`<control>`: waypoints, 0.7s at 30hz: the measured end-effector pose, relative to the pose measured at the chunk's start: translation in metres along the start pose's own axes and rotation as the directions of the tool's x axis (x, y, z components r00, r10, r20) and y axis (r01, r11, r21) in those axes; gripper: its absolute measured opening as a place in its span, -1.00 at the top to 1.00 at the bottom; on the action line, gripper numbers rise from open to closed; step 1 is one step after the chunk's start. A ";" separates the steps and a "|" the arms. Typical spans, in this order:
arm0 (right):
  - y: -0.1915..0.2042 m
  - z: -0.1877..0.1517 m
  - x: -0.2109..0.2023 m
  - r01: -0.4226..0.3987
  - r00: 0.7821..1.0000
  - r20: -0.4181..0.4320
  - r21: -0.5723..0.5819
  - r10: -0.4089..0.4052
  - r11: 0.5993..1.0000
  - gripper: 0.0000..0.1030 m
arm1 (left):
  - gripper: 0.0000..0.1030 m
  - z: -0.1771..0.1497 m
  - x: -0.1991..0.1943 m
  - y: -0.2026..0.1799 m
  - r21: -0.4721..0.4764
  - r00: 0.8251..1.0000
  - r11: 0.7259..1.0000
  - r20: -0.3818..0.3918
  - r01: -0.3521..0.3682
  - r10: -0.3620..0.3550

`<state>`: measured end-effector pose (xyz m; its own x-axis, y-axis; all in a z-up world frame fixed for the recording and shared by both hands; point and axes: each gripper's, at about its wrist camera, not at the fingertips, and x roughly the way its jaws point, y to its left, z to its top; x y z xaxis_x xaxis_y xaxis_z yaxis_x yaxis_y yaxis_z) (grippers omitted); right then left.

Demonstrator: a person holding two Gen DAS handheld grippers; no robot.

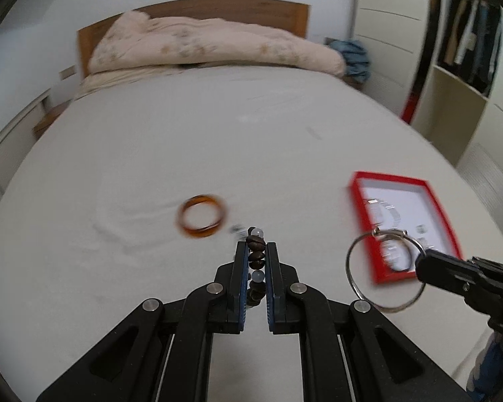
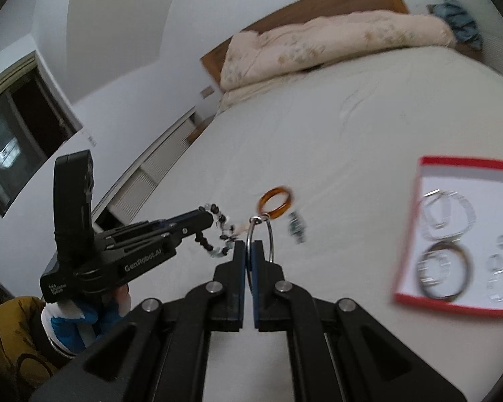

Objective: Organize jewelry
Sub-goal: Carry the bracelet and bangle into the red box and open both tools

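With my left fingers (image 1: 255,251) clamped on the bead bracelet (image 1: 255,244) and right fingers (image 2: 248,251) pinching the silver bangle (image 2: 260,239), I should carry both level over the red box (image 2: 409,234) before letting go.

Left hand-held gripper (image 1: 255,251) and right hand-held gripper (image 2: 248,251) both point downward, jaws apparently clamped, side by side.

I count two bangles outside the box: one amber bangle (image 1: 201,217) centre frame, one silver hoop (image 1: 384,269) lower right. One beaded bracelet (image 1: 255,261), one red box (image 1: 406,227), right.
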<state>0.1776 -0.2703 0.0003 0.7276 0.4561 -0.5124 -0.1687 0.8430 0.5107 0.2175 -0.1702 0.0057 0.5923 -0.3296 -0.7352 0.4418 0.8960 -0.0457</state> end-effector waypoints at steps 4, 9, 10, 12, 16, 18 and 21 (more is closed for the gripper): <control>-0.041 0.015 -0.036 0.094 0.995 0.035 0.010 -0.095 0.995 0.95 | 0.83 0.018 0.021 -0.057 0.047 0.996 0.995 -0.005 0.091 -0.091; -0.105 0.032 -0.057 0.225 0.973 0.041 0.027 -0.226 0.974 0.95 | 0.83 0.037 0.060 -0.124 0.104 0.982 0.976 -0.032 0.189 -0.187; -0.117 0.034 -0.058 0.243 0.969 0.040 0.035 -0.245 0.969 0.95 | 0.83 0.039 0.068 -0.137 0.113 0.978 0.972 -0.042 0.206 -0.202; -0.146 0.038 -0.057 0.276 0.960 0.032 0.052 -0.278 0.960 0.94 | 0.83 0.042 0.086 -0.157 0.128 0.973 0.965 -0.064 0.228 -0.221; -0.186 0.043 -0.044 0.303 0.952 0.014 0.073 -0.305 0.950 0.94 | 0.83 0.044 0.123 -0.189 0.140 0.963 0.955 -0.112 0.261 -0.247; -0.202 0.044 -0.037 0.302 0.953 0.009 0.082 -0.303 0.950 0.94 | 0.83 0.041 0.142 -0.199 0.150 0.961 0.953 -0.135 0.262 -0.243; -0.226 0.041 -0.029 0.305 0.952 -0.005 0.113 -0.307 0.946 0.94 | 0.83 0.034 0.162 -0.201 0.145 0.961 0.959 -0.170 0.244 -0.219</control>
<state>0.2220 -0.4859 -0.0726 0.7410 0.1771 -0.6477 0.1378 0.9040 0.4048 0.2474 -0.4139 -0.0810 0.3578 -0.4619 -0.8116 0.6657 0.7356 -0.1252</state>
